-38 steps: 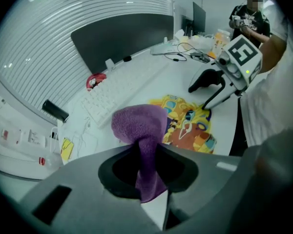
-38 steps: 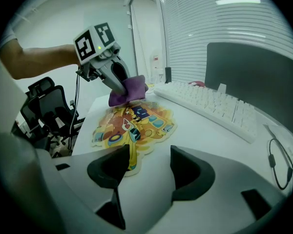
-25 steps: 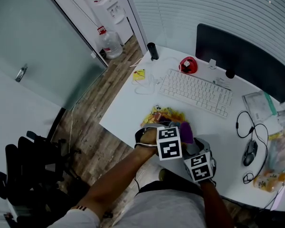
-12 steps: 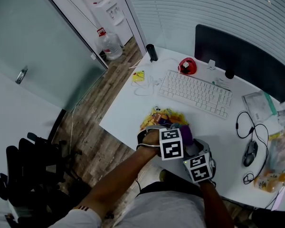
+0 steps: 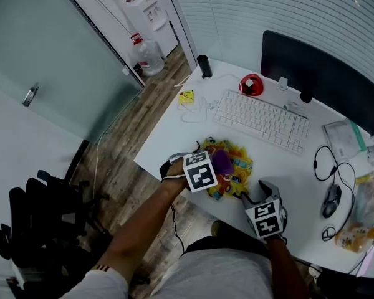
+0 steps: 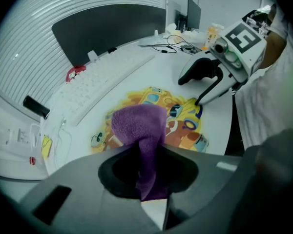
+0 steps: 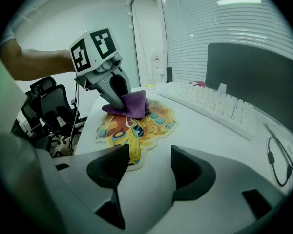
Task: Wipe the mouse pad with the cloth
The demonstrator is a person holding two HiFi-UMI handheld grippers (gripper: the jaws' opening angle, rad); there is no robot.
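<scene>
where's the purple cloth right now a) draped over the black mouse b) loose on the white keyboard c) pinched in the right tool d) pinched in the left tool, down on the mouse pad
D: in the left gripper view the purple terry cloth is pinched between the jaws of the left tool and rests on the colourful cartoon-print mouse pad; the right tool stands open with nothing in it.

Soft, even indoor light; a ceiling lamp (image 7: 238, 2) glares. My gripper views bulge, dark at the corners, and my right gripper (image 7: 149, 150) blurs.
</scene>
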